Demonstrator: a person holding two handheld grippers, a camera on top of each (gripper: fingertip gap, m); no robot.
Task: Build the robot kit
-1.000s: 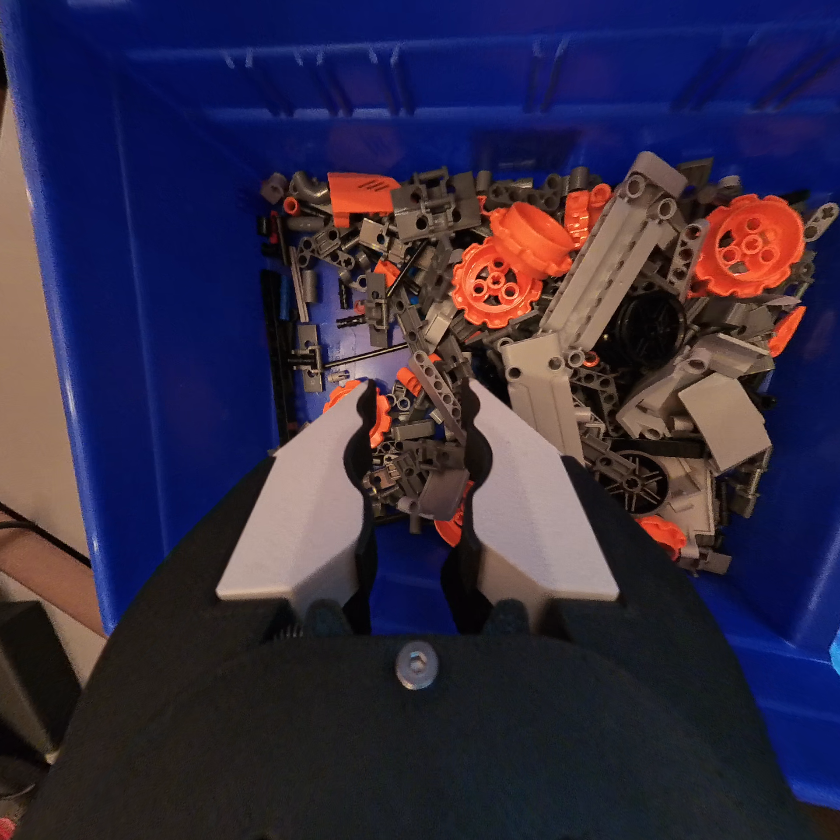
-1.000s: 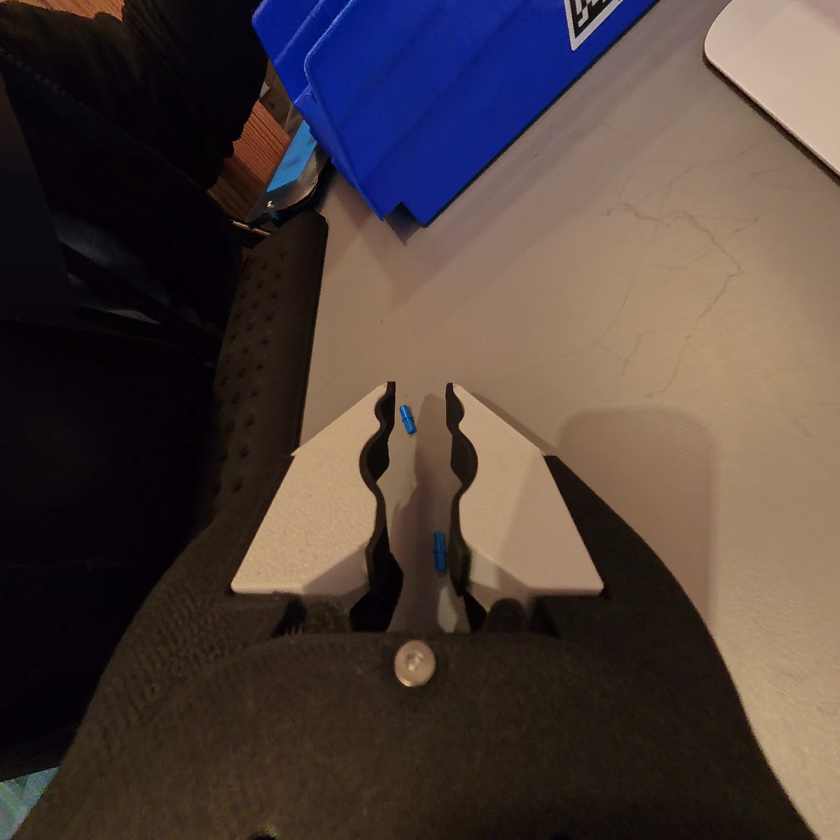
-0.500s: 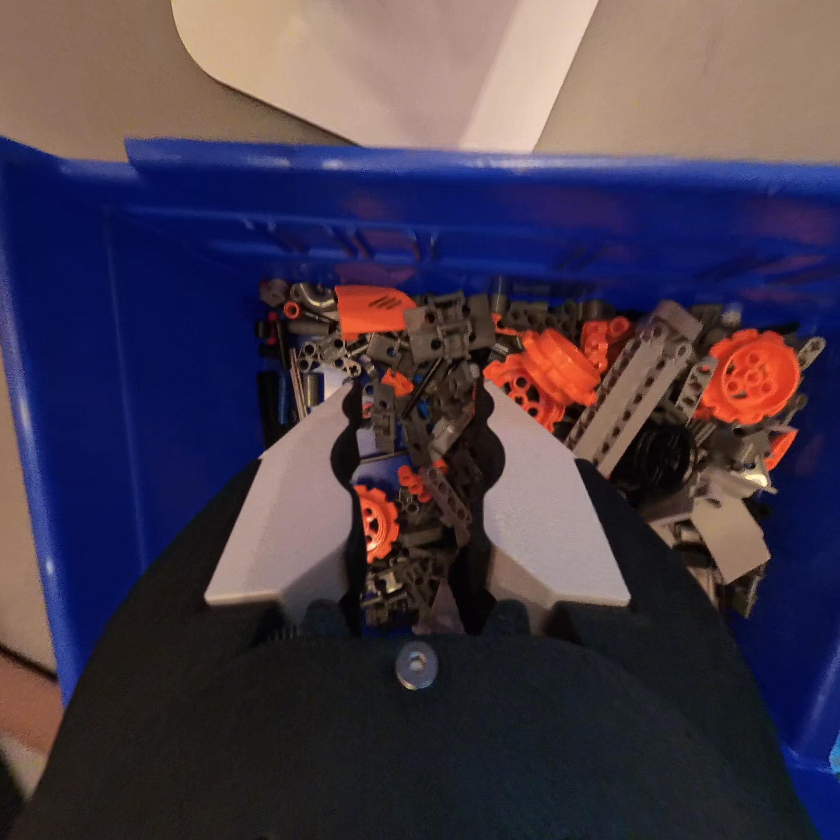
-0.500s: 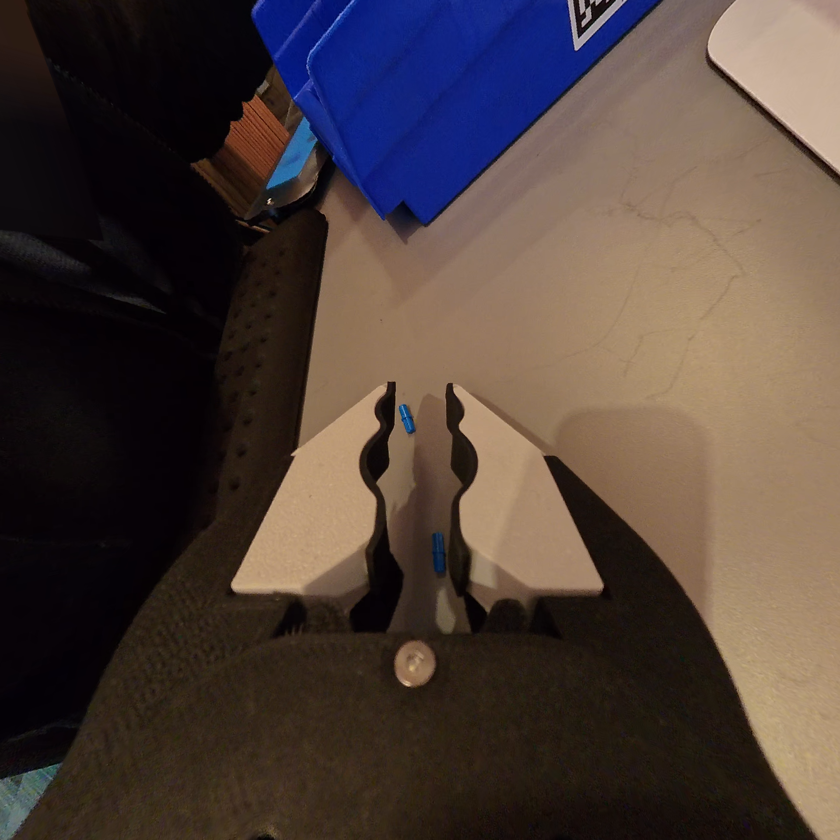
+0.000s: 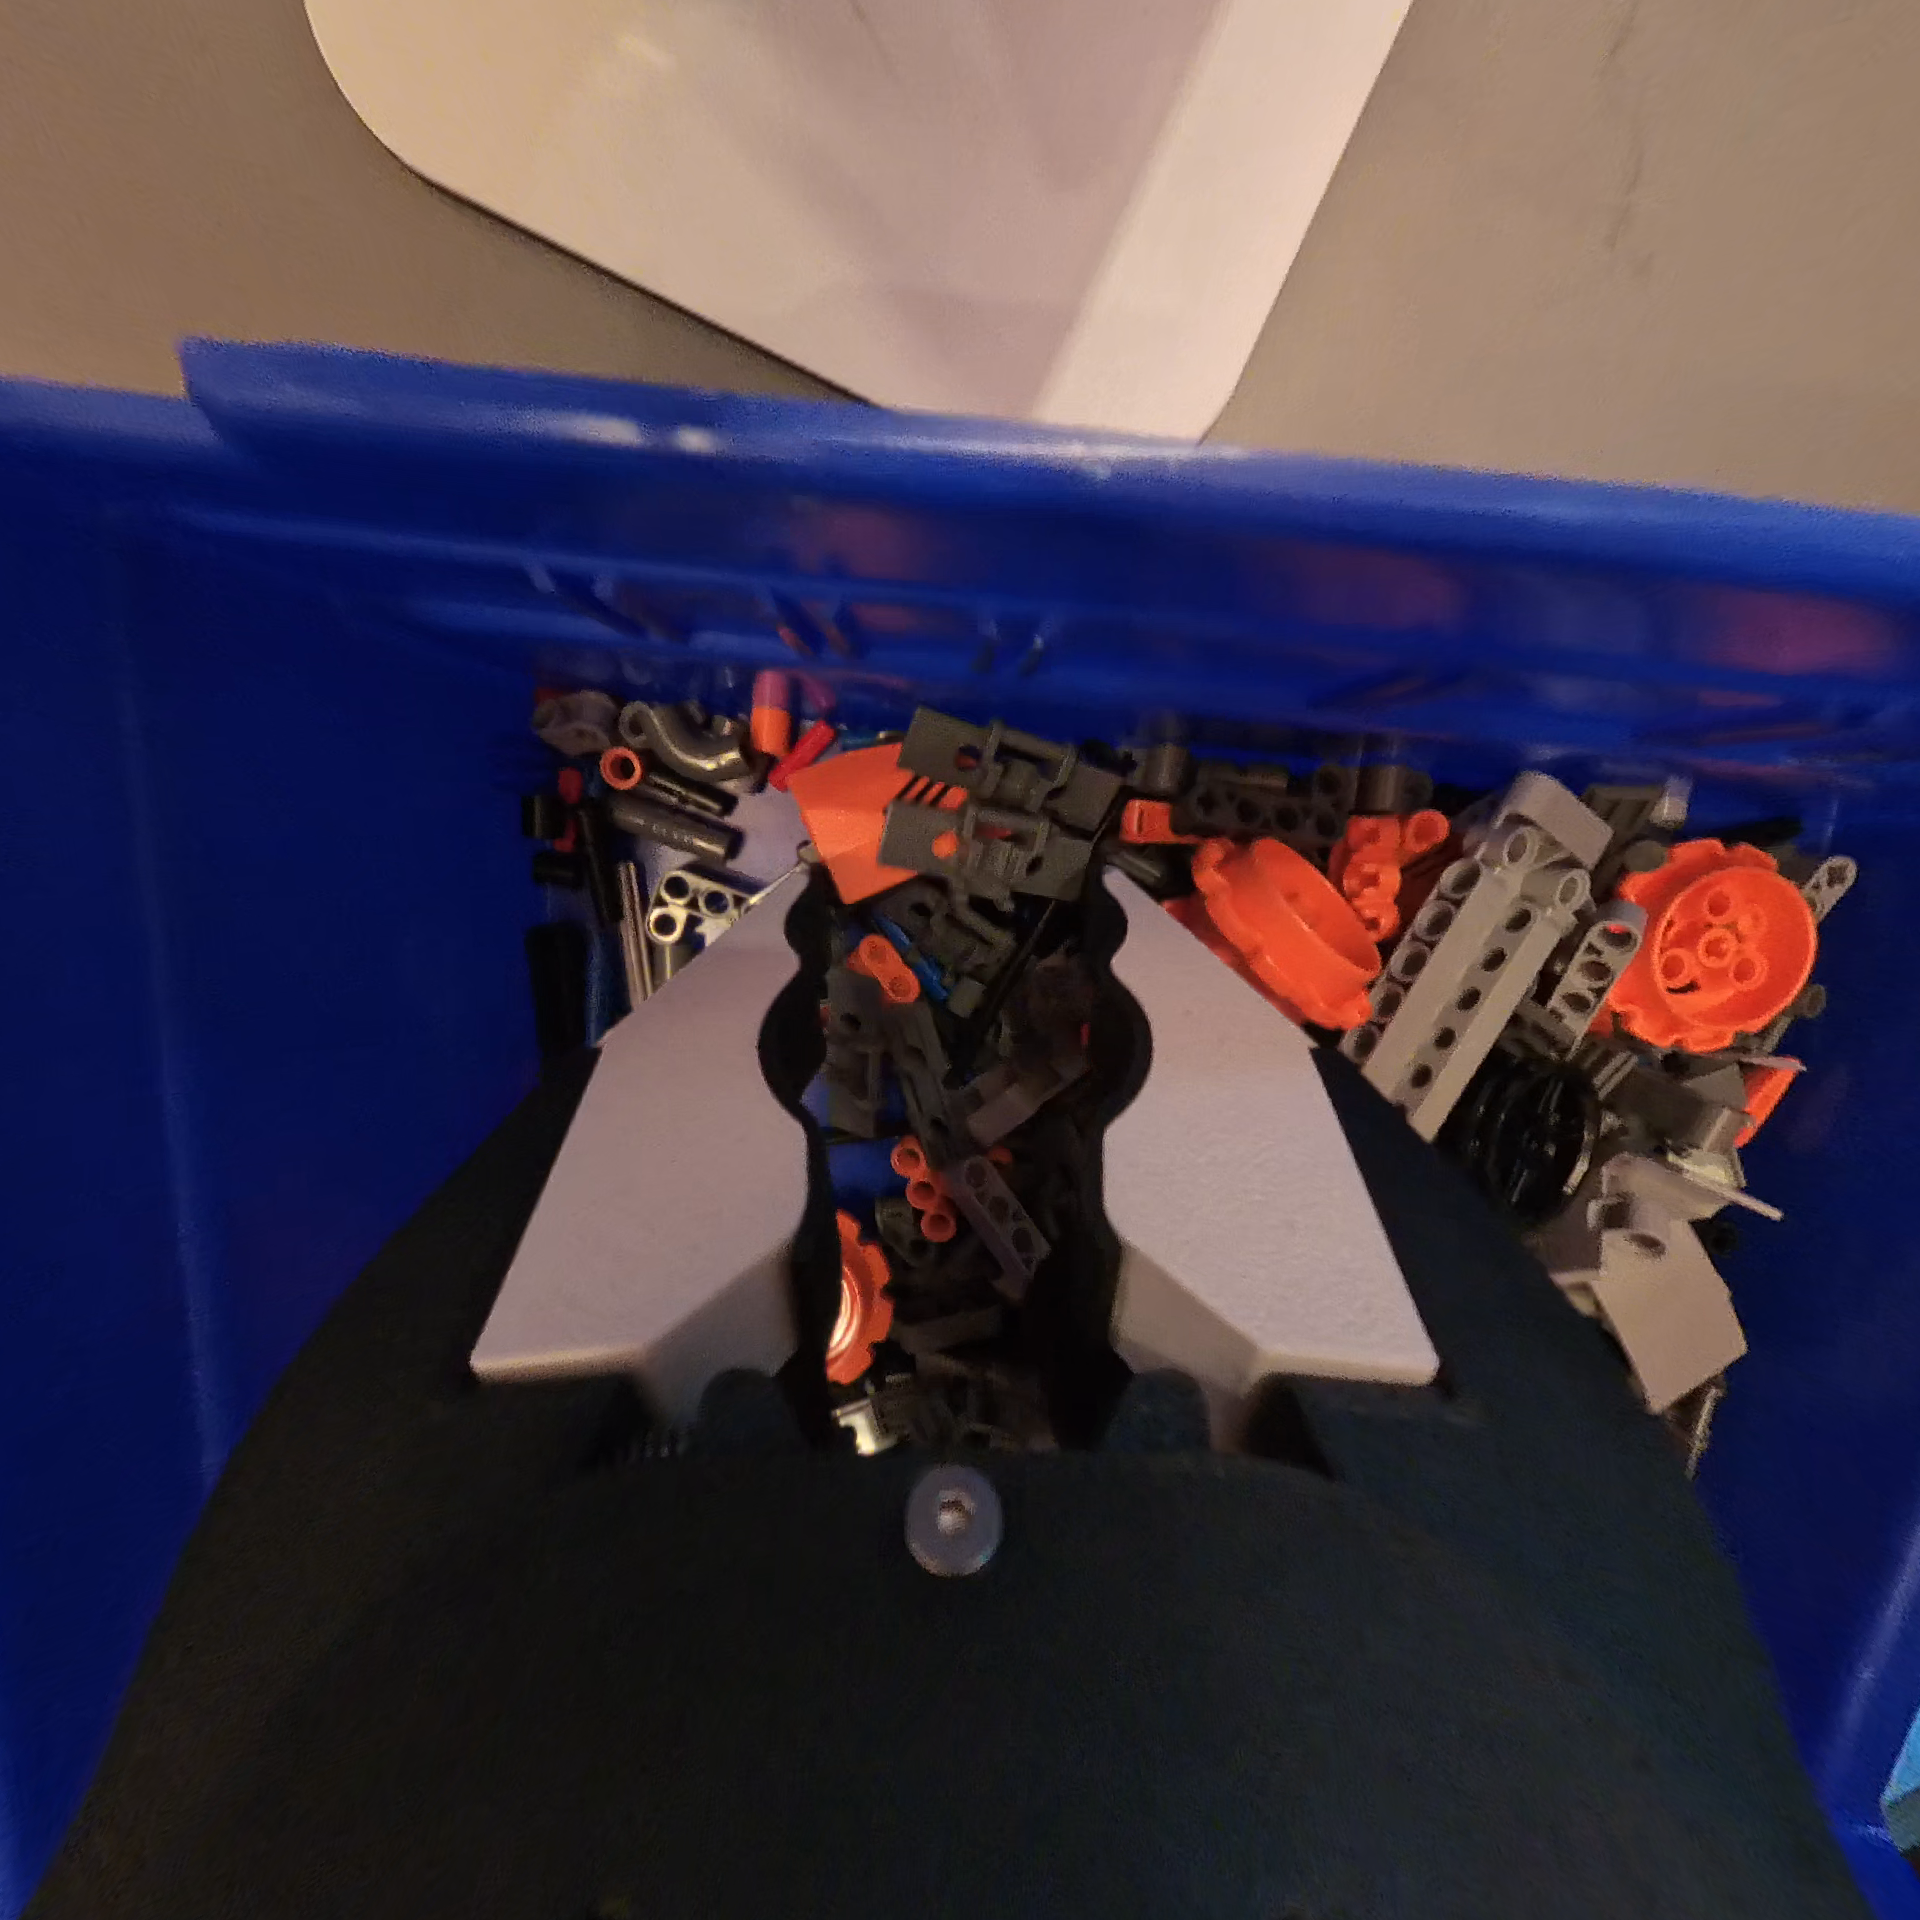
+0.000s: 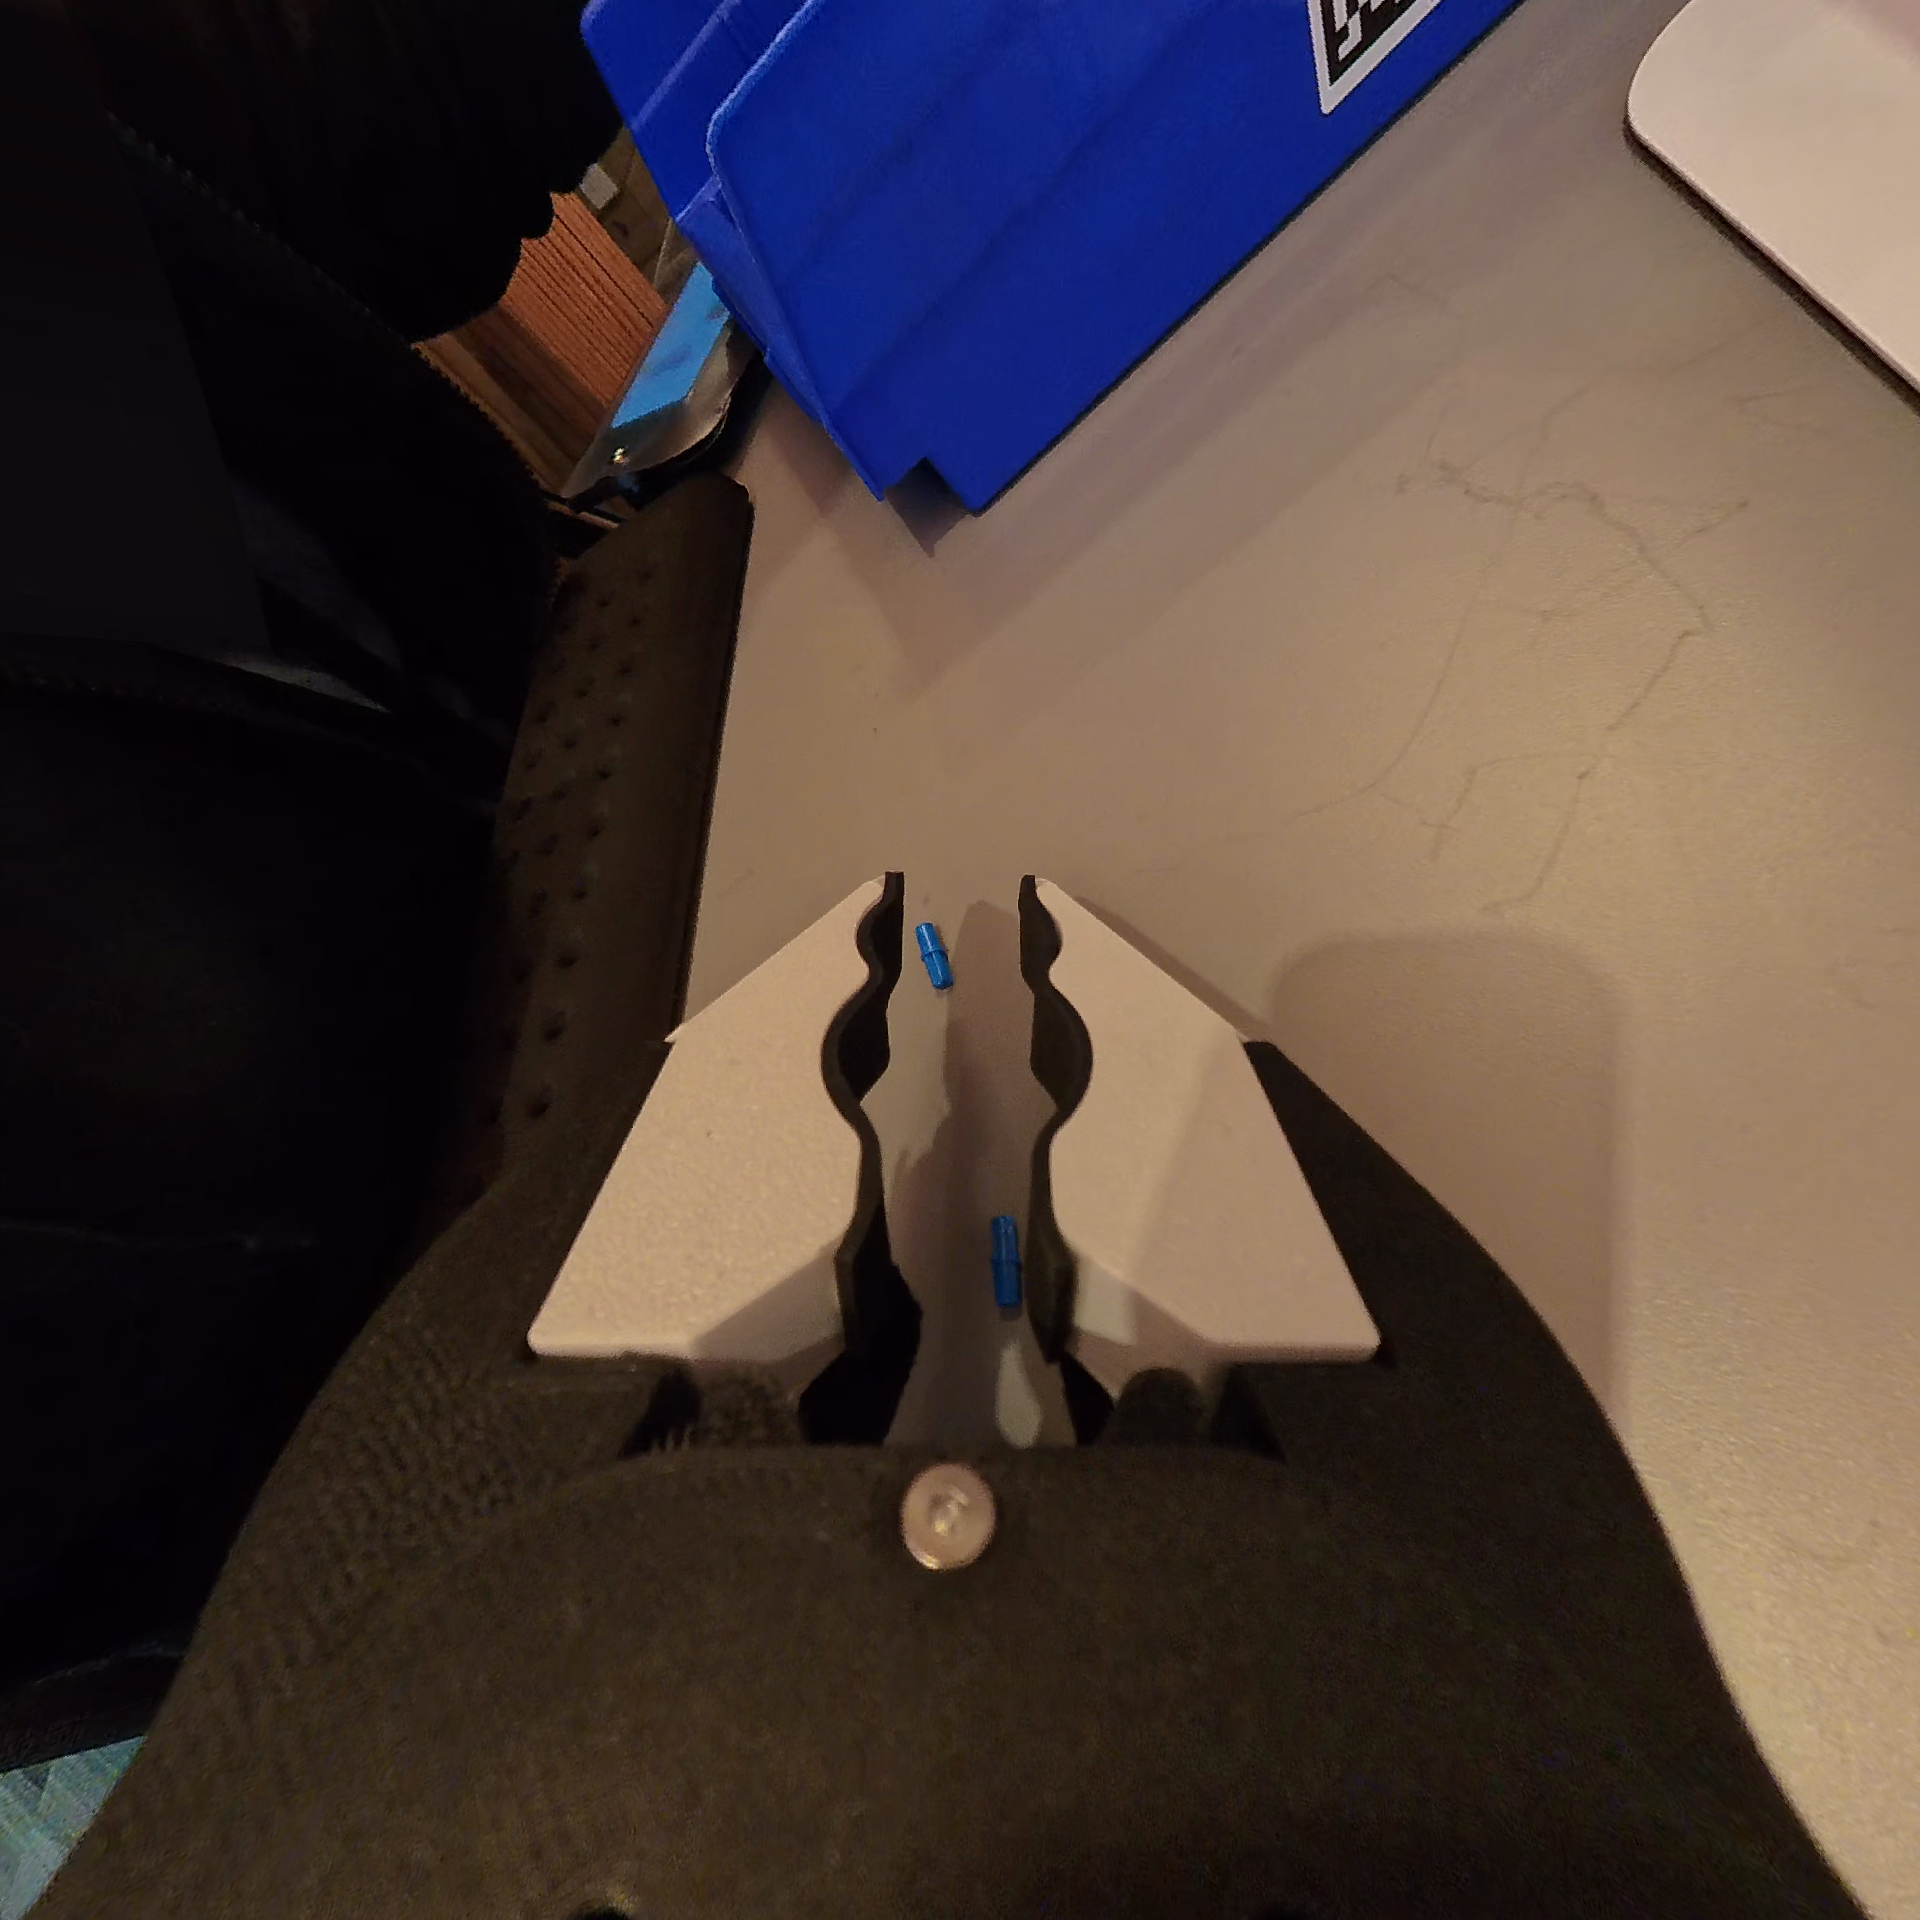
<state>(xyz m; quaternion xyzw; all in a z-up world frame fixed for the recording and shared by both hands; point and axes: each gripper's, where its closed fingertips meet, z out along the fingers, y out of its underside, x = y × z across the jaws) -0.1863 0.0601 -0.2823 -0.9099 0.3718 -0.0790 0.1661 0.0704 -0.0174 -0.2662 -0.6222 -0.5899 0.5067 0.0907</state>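
Observation:
My left gripper (image 5: 951, 899) is open and reaches down into a blue bin (image 5: 260, 935), its tips over a heap of grey, black and orange building-toy parts (image 5: 966, 1091). A dark grey connector block (image 5: 997, 821) and an orange panel (image 5: 847, 821) lie right at the tips. Nothing is held. My right gripper (image 6: 956, 883) is open and hovers low over a beige tabletop (image 6: 1351, 675). Two small blue pins lie on the table between its fingers, one near the tips (image 6: 933, 954) and one farther back (image 6: 1004, 1257).
Orange wheels (image 5: 1714, 945) and a long grey beam (image 5: 1475, 935) fill the bin's right side. A white board (image 5: 883, 187) lies beyond the bin. In the right wrist view, blue bins (image 6: 1039, 239) stand ahead, a white board corner (image 6: 1787, 156) lies at the right, and a dark padded chair (image 6: 603, 831) stands at the left. The left gripper's tips are roughly 25 cm from the right gripper's.
My left gripper has moved forward and deeper over the heap toward the bin's far wall, and its fingers have spread wider. The right gripper has stayed still over the two pins.

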